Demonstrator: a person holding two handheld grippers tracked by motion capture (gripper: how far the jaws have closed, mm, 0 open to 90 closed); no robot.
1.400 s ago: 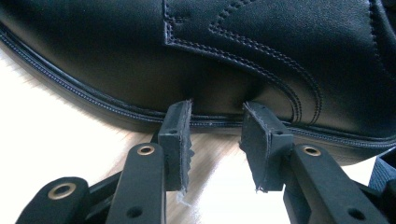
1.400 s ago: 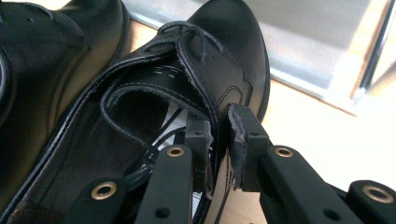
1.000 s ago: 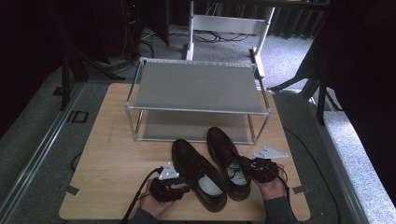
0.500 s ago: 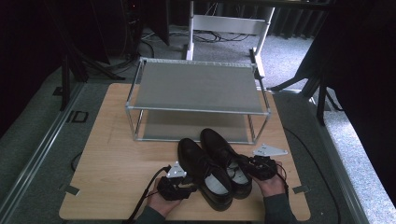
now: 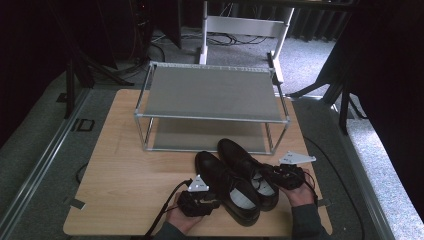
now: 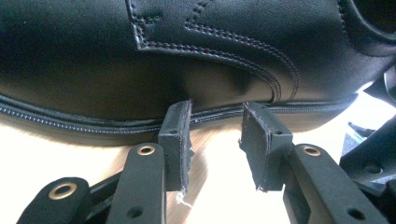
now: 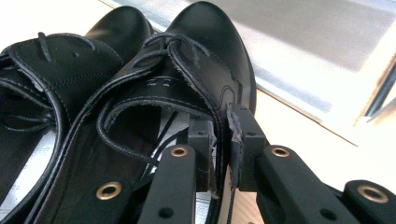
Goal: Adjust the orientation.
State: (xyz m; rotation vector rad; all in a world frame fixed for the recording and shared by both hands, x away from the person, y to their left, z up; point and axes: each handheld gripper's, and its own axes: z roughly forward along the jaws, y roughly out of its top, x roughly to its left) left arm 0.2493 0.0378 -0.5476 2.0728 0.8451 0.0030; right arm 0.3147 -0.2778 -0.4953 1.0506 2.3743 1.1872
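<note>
Overhead and gripper views of a wooden table (image 5: 120, 175) bearing a two-tier metal shoe rack (image 5: 210, 95), taken here as the landmark; both shelves are bare.

Left gripper (image 5: 199, 202), held in the person's left hand in front of the rack at the table's near edge. In the left gripper view its jaws stand apart, pads (image 6: 180, 140) released and grasping nothing, their tips just at the welt of the left shoe (image 5: 227, 187). Whether the tips touch the leather cannot be told. The position suggests the gripper is steadying or nudging the shoe's outer side, not lifting it.

Left shoe, black, laced, resting on the table in front of the rack, toe pointing toward the lower shelf, touching or just beside its partner.

Right shoe (image 5: 247, 167), likewise in front of the rack, its toe nearer the lower shelf.

Right gripper (image 5: 289, 176), in front of the rack's right post. In the right gripper view its jaws are clenched on the right shoe's collar wall (image 7: 219, 116), one pad inside the opening and one outside. A grip on this thin rim probably serves to carry the shoe toward a shelf.
</note>
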